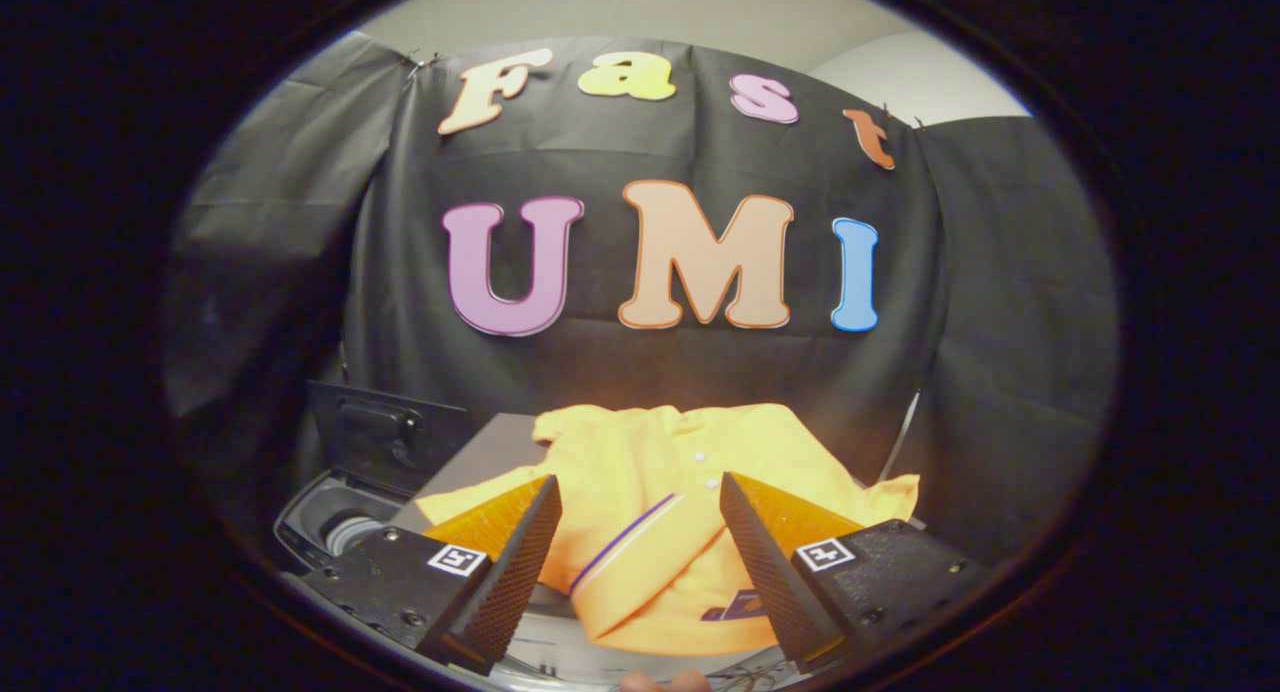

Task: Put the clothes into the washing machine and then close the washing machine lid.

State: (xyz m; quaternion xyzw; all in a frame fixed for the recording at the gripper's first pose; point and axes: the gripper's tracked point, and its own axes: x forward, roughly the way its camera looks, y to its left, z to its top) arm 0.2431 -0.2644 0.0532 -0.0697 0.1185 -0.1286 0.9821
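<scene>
A bright yellow-orange shirt (pixel 650 512) with small white buttons and a purple-and-white stripe lies spread on a grey surface (pixel 490 452). My gripper (pixel 640 487) hovers over its near part, open, with the shirt showing in the gap between the two fingers and neither finger pressing on it. To the left sits the washing machine (pixel 335 522), its dark lid (pixel 385 437) standing raised and the round drum opening visible below it.
Black cloth walls close off the back and both sides of the booth. A thin pale rod (pixel 900 437) leans at the right behind the shirt. A fingertip of a person (pixel 665 682) shows just below the fingers.
</scene>
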